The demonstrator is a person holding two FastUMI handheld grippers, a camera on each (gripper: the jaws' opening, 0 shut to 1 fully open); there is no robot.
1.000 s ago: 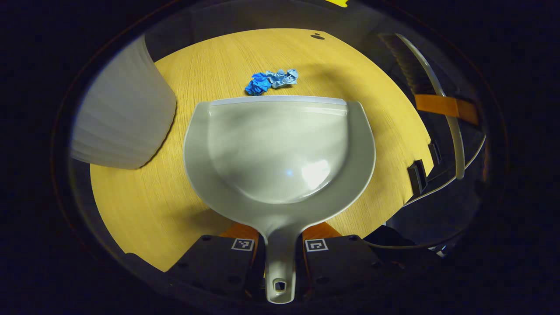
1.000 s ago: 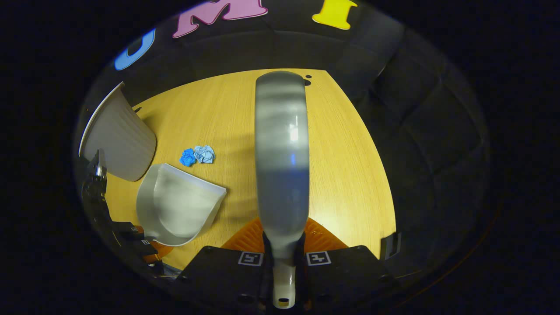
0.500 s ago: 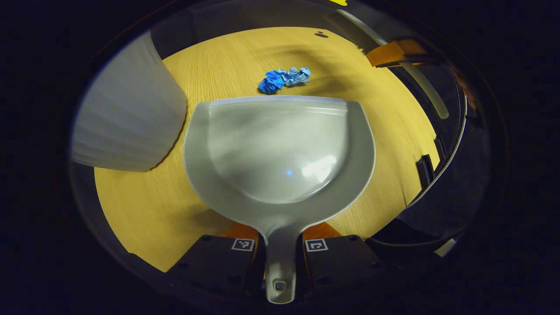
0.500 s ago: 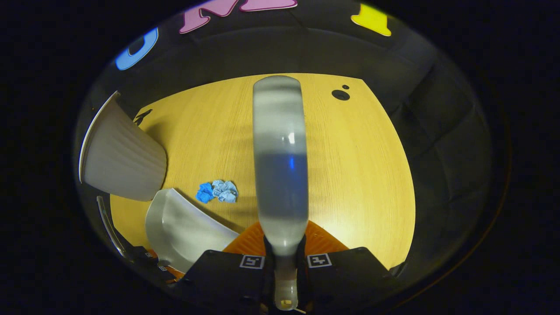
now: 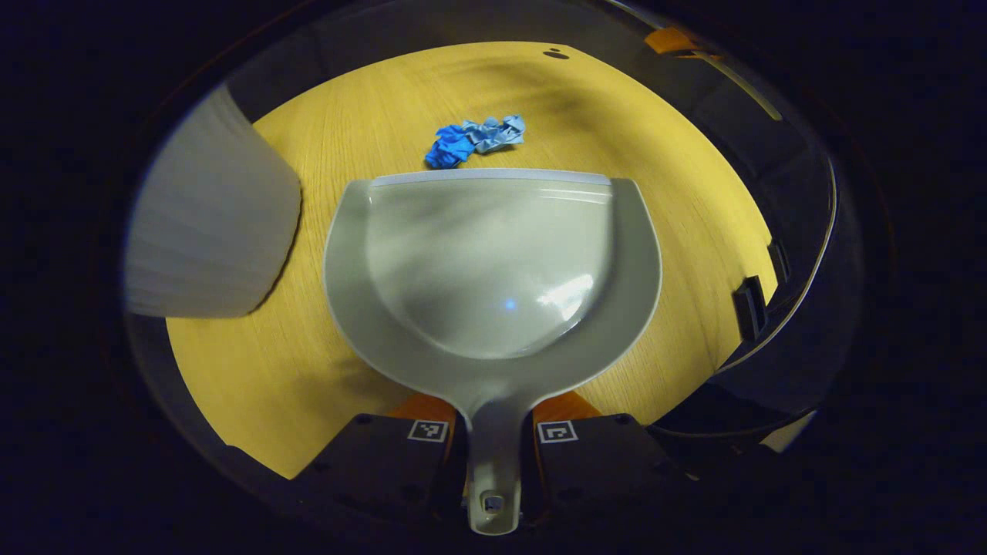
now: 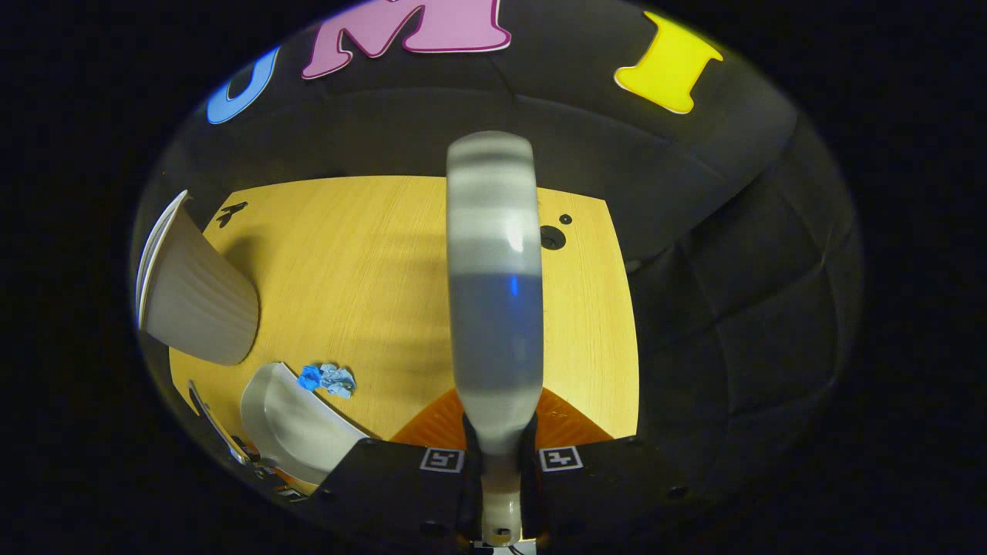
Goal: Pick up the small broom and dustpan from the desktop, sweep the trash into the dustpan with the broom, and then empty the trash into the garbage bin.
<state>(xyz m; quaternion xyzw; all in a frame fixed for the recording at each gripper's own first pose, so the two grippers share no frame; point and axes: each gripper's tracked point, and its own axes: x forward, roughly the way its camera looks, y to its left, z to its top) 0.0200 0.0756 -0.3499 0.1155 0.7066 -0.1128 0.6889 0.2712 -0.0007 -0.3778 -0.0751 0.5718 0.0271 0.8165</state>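
Note:
A grey dustpan (image 5: 493,270) lies low over the wooden table (image 5: 254,362), its open lip facing away from me. My left gripper (image 5: 493,412) is shut on the dustpan's handle. Just beyond the lip lies the trash (image 5: 474,139), crumpled blue paper. My right gripper (image 6: 497,443) is shut on the handle of the small broom (image 6: 493,285), whose grey back runs straight up the middle of the right gripper view, raised above the table. From there the dustpan (image 6: 293,424) and trash (image 6: 328,379) sit at the lower left.
The white ribbed garbage bin (image 5: 208,223) stands left of the dustpan, and at the left edge of the table (image 6: 370,270) as bin (image 6: 193,301). A round hole (image 6: 551,237) marks the far table. A black clip (image 5: 746,307) sits on the table's right edge.
My right gripper has lifted and tilted up with the broom; the table and trash sank lower in its view. In the left gripper view the broom slid up toward the top right edge. The dustpan stayed put.

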